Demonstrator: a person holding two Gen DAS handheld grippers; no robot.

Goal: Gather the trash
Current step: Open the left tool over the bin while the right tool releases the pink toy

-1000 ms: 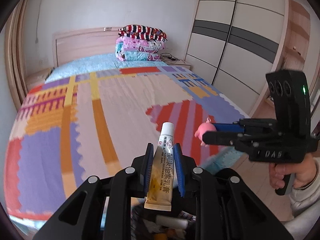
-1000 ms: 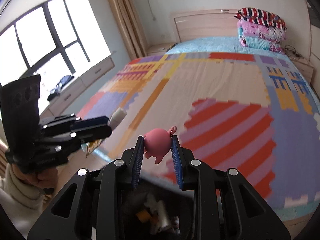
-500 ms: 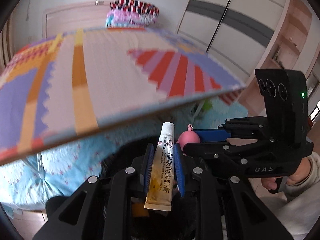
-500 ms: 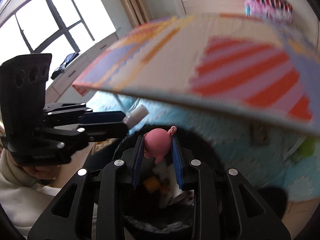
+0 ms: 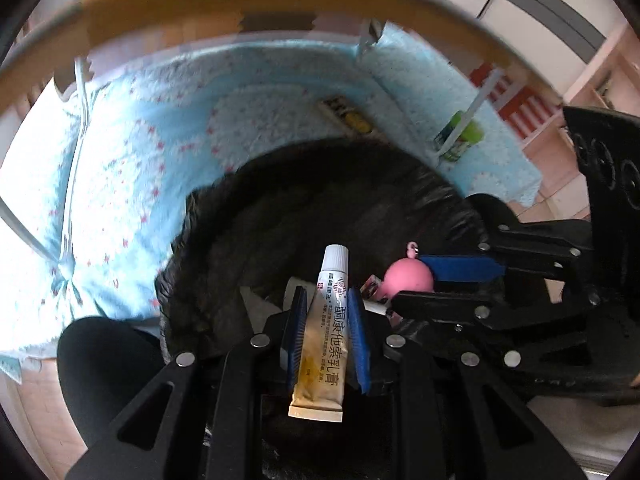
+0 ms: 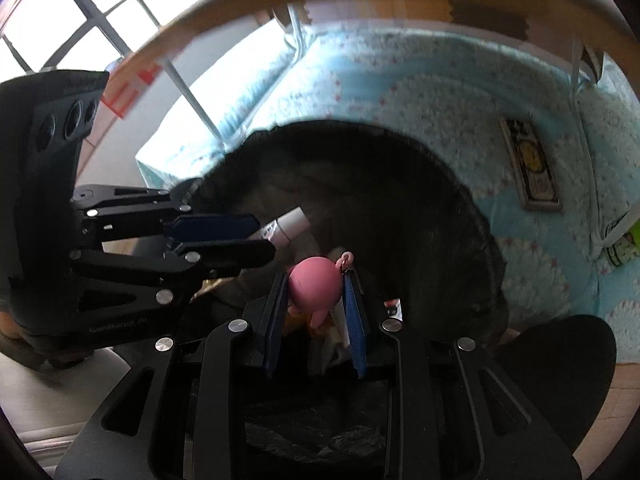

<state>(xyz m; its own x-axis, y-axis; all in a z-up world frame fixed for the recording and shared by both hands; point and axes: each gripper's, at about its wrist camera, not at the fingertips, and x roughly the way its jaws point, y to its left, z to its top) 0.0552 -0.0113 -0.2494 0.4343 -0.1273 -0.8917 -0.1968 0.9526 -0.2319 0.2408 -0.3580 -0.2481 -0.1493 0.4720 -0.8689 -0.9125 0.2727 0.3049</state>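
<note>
My left gripper (image 5: 326, 304) is shut on a yellow-and-white ointment tube (image 5: 326, 336), cap pointing forward. My right gripper (image 6: 314, 292) is shut on a small pink toy figure (image 6: 314, 286) with a metal loop. Both hang side by side over the open mouth of a bin lined with a black trash bag (image 5: 304, 200), which also shows in the right wrist view (image 6: 400, 200). Scraps of paper and packaging (image 5: 376, 294) lie inside the bag. The right gripper and pink toy (image 5: 408, 276) show in the left wrist view; the left gripper and tube cap (image 6: 292, 220) show in the right wrist view.
The bin stands under the bed edge (image 5: 280, 0) against a hanging light blue sheet (image 5: 140, 140). A flat printed packet (image 5: 348, 116) and a green container (image 5: 460, 136) lie on the sheet beyond the bin. A round black object (image 6: 560, 368) sits beside the bin.
Both grippers have tipped down from above the bed to over the black trash bag, still holding the tube and the pink toy. The bin now fills both views.
</note>
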